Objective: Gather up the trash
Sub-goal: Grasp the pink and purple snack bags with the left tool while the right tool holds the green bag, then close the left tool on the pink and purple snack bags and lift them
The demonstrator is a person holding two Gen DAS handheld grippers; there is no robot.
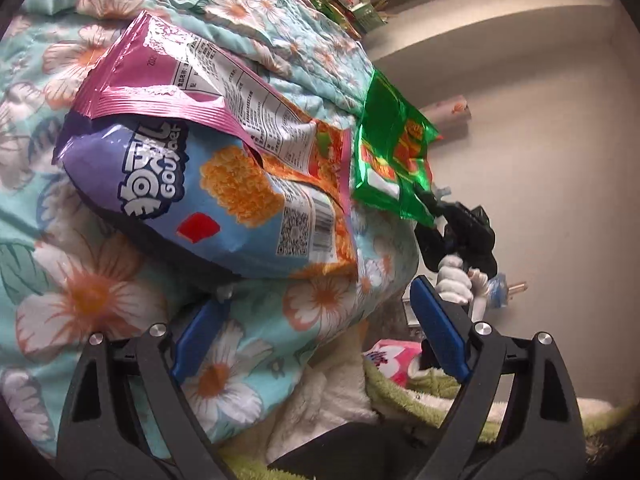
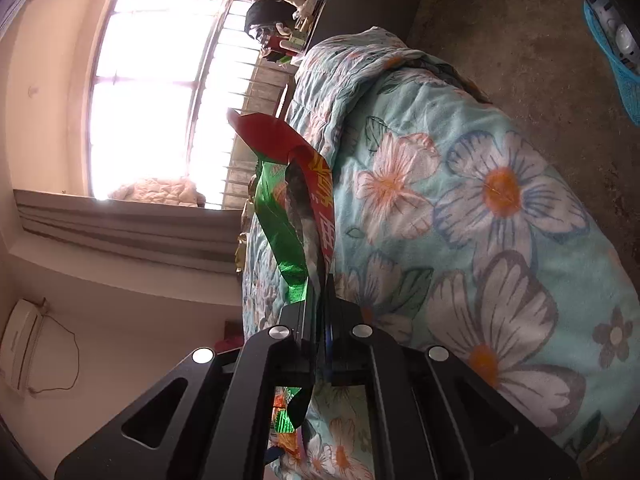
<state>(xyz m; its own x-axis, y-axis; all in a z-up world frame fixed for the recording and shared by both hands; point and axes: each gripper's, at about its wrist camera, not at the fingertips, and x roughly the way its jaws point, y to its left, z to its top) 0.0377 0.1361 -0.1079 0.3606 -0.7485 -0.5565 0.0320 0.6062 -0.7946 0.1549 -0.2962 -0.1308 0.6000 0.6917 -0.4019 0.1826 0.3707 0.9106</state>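
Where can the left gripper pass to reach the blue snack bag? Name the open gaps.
Free: bare quilt below the blue snack bag, just ahead of the open left gripper. Also quilt right of the right gripper. Crowded: the bag's upper right, where the pink bag, green wrapper and right gripper meet.

Bed covered by floral quilt point(image 1: 312, 304), turquoise with white-orange flowers, bunched and rumpled; same quilt point(image 2: 480, 200) in right wrist view. On quilt: blue-purple snack bag point(image 1: 208, 196), puffed, lying flat; pink-edged wrapper point(image 1: 192, 80) overlapping its upper edge; green foil wrapper point(image 1: 388, 152) at quilt's right edge. White fleece blanket point(image 1: 324, 408) and green towel point(image 1: 404, 396) beneath quilt's lower edge.
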